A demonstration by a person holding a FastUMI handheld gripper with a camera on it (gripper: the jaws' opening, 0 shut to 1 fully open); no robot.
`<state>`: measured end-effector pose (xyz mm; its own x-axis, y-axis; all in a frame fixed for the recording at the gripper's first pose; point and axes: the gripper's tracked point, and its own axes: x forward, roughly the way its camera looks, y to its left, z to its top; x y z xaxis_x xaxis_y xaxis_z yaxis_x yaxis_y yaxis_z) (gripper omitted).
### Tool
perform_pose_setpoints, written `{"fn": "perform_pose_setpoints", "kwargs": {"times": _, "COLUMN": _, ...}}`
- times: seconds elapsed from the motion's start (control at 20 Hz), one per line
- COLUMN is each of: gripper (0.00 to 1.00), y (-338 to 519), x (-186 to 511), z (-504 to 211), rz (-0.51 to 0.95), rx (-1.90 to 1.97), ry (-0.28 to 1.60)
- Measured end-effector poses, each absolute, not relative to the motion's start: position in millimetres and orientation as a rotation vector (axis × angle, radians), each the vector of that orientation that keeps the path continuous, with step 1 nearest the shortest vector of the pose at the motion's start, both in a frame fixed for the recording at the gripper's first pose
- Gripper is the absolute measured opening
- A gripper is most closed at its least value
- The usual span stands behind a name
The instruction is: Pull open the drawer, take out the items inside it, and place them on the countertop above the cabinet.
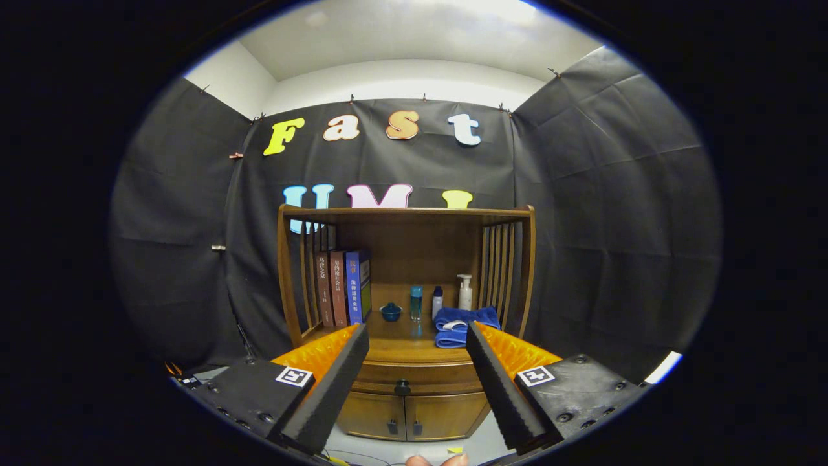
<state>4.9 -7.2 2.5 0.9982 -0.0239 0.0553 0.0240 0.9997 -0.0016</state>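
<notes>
The drawer (414,375) is closed, its dark knob (402,387) showing between and beyond the fingers, under the countertop (404,346) of the wooden cabinet (517,272). The gripper (417,336) has its jaws spread wide, holding nothing, well short of the cabinet. Further beyond them, on the countertop: a folded blue towel (464,327) nearest the right finger, three bottles (436,299) (one with a pump), a small blue bowl (391,312), and upright books (343,288) toward the left finger. Two doors (404,415) sit below the drawer.
</notes>
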Motion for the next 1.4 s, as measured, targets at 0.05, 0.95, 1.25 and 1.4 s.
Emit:
{"fn": "perform_pose_setpoints", "kwargs": {"times": 0.05, "gripper": 0.99, "y": -10.4, "x": 5.9, "z": -3.9, "rz": -0.027, "rx": -0.011, "ry": -0.059}}
{"fn": "perform_pose_setpoints", "kwargs": {"times": 0.95, "gripper": 1.00, "y": -2.9, "x": 136.8, "z": -237.9, "rz": -0.025, "rx": -0.039, "ry": 0.111}}
{"fn": "perform_pose_setpoints", "kwargs": {"times": 1.25, "gripper": 1.00, "y": 1.1, "x": 196.4, "z": -301.7, "rz": -0.023, "rx": -0.050, "ry": 0.211}}
{"fn": "perform_pose_setpoints", "kwargs": {"times": 1.4, "gripper": 1.00, "y": -0.9, "x": 208.9, "z": -325.1, "rz": -0.036, "rx": -0.031, "ry": 0.257}}
